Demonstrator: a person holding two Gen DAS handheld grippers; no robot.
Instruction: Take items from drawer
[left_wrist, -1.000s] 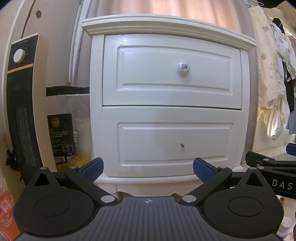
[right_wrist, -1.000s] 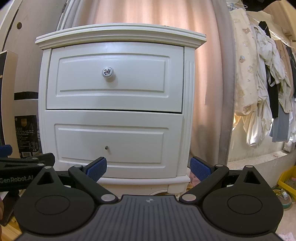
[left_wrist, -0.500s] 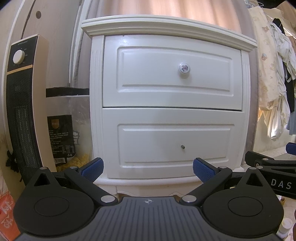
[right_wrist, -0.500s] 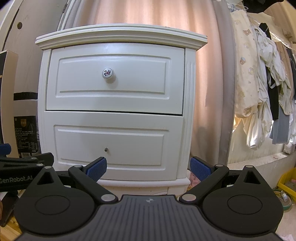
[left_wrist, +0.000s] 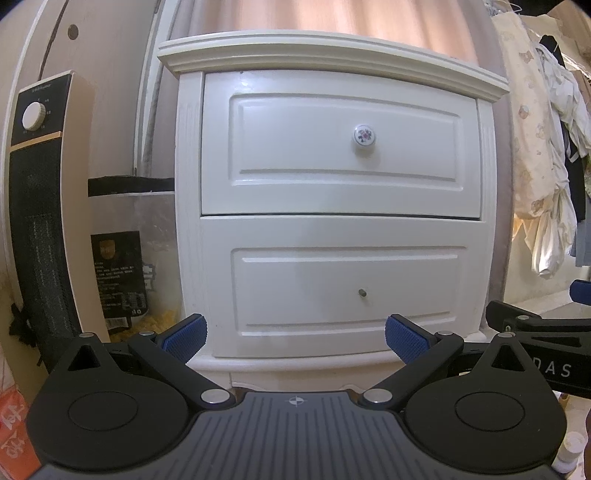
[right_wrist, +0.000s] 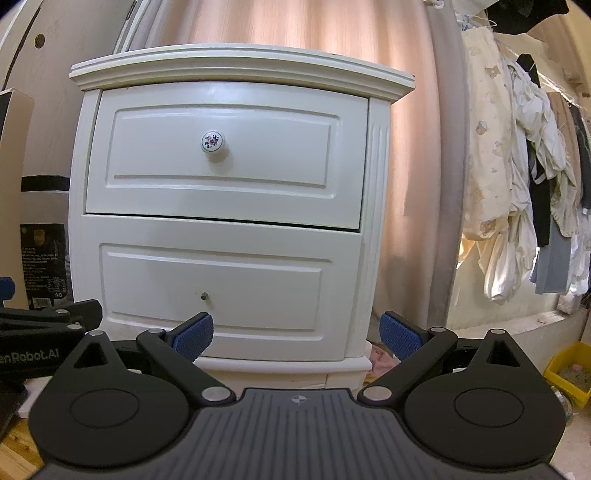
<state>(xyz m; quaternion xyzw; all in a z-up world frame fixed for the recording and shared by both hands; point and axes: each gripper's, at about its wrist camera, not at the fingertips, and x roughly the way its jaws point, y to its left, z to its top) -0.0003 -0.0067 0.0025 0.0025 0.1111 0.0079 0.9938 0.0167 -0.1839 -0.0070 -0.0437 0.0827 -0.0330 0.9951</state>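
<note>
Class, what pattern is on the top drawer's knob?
A small floral print on white; the knob shows best in the left wrist view.

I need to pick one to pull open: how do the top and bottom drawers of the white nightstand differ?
The top drawer has a round white knob with a floral print; the bottom drawer shows only a small metal stud. The top drawer sits under the nightstand's overhanging top, the bottom one just above the base. Both are white, panelled and look shut.

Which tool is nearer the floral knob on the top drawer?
Hard to call; roughly level. The left tool sits below, knob right of its centre; the right tool below, knob left of centre. Both open, clear of it.
</note>
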